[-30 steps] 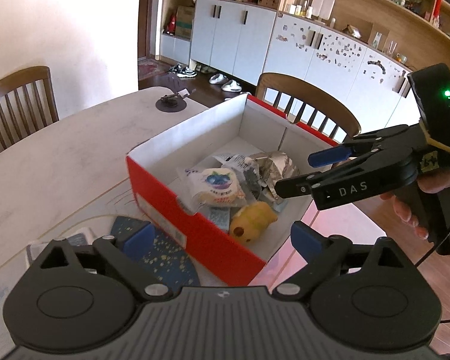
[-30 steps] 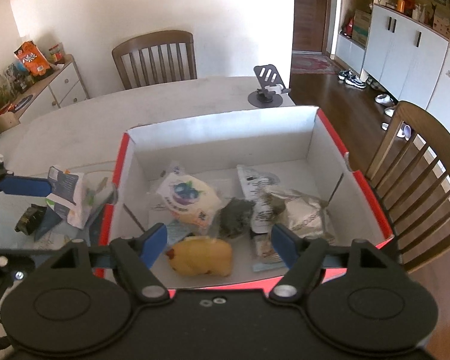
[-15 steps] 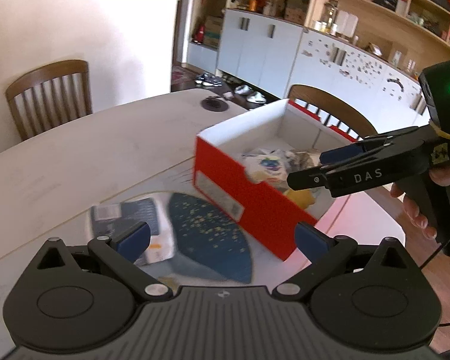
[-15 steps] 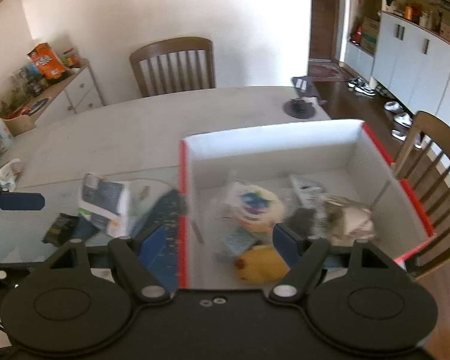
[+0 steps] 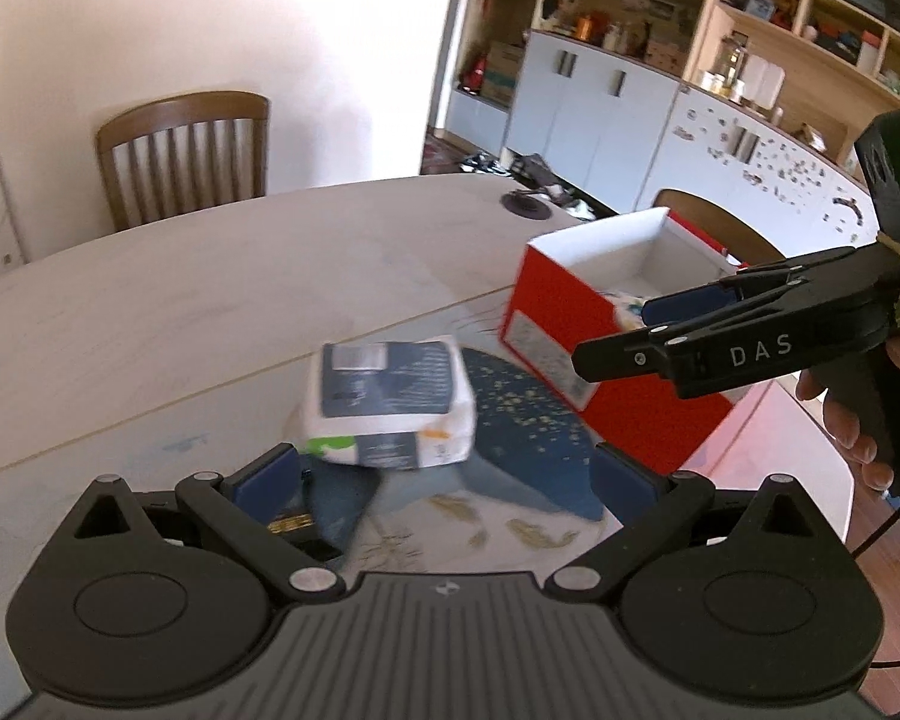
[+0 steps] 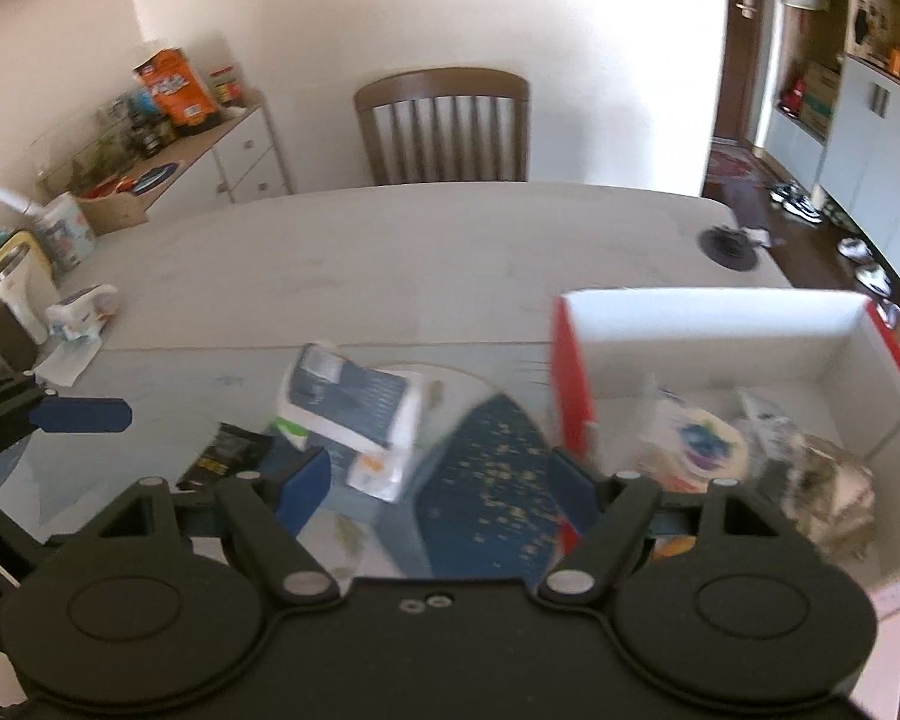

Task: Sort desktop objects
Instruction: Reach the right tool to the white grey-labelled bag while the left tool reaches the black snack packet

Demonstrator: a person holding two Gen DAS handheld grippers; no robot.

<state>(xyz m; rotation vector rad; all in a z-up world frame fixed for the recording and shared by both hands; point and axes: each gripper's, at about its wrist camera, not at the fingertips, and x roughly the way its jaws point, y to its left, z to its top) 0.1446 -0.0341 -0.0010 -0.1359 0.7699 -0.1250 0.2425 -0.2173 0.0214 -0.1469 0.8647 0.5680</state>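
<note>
Centrally in both views, a white-and-navy packet (image 5: 390,402) lies on the surface (image 5: 180,312), partly over a dark blue gold-flecked mat (image 5: 528,420). Right of it stands a red box (image 5: 570,336), white inside, its near corner just beside the mat; wrapped items (image 6: 702,444) fill its floor. A small black sachet (image 6: 222,456) sits at the packet's left. The left gripper (image 5: 444,480) has jaws spread wide, empty, short of the packet. The right gripper (image 6: 444,480) likewise stands wide and empty. Bare surface stretches beyond toward a wooden chair (image 6: 444,126).
</note>
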